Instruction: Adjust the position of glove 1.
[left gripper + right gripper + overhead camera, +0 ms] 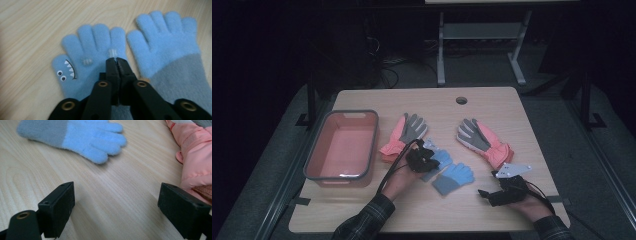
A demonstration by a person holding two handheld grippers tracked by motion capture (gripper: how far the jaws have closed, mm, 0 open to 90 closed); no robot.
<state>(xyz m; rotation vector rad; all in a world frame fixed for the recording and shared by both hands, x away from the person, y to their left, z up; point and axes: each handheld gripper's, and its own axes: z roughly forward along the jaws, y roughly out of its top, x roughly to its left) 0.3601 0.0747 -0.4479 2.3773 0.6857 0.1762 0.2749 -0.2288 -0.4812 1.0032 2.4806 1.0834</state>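
Tub (342,147), pink w/ grey rim, sits at the left edge of the table (492,105) and is the ref point for the rest. Just right of the tub lies a pink ski glove (404,132), grey palm up. Further right of the tub is the left gripper (115,60), jaws together, tips down on the palm of the blue monster glove (85,52); can't tell if any knit is pinched btwn them. That glove lies cuff toward the person and fingers away, so its long axis runs roughly along the gripper's own line, and the tub is off to its left. Touching it on the side away from the tub is the plain blue glove (170,50), same heading, grey cuff nearest the person. Beyond that is a 2nd pink ski glove (484,140). Farthest from the tub, the right gripper (116,205) rests low at the near edge w/ jaws wide apart, nothing btwn them. Judgement: the left hand is much nearer both the blue pair and the tub, so a lift and carry left looks like the likely next move, provided the grip actually has fabric.
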